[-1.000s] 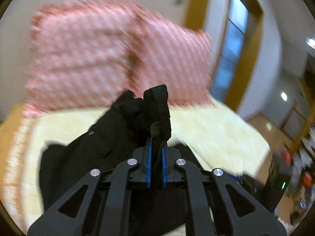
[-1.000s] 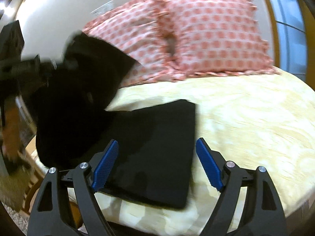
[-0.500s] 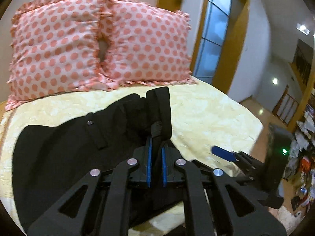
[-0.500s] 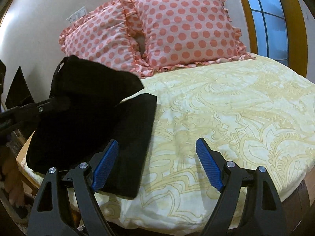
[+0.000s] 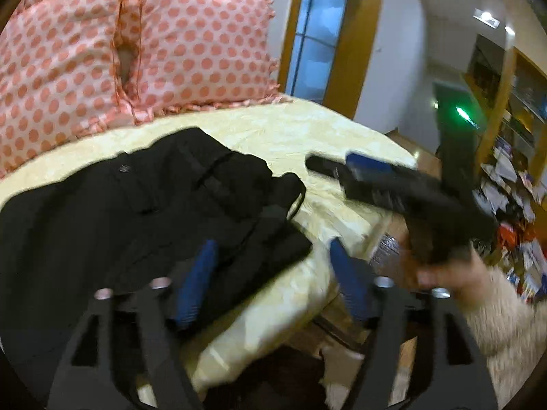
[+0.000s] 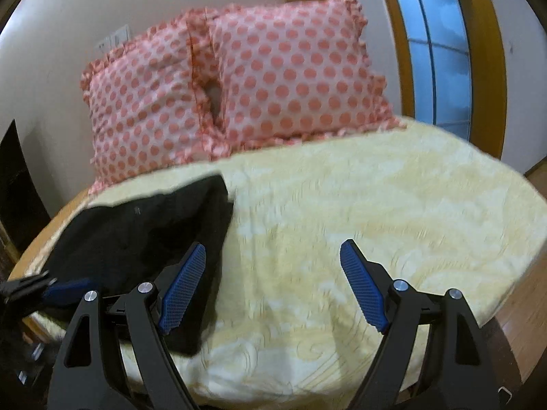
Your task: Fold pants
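The black pants [image 5: 143,212] lie folded in a loose stack on the left part of the yellow bed; they also show in the right wrist view [image 6: 147,239]. My left gripper [image 5: 273,273] is open and empty, just above the pants' near right edge. My right gripper [image 6: 273,283] is open and empty over the bedspread, its left finger above the pants' right edge. The right gripper, held by a hand, also shows in the left wrist view [image 5: 369,177], to the right of the pants.
The round bed with a yellow bedspread [image 6: 376,212] carries two pink polka-dot pillows [image 6: 239,78] at the back by the wall. A window [image 6: 434,48] stands behind at the right. Clutter [image 5: 512,205] lies on the floor off the bed's right side.
My left gripper has opened and let go of the pants' waistband, which now lies on the stack. The right gripper has moved left toward the pants.
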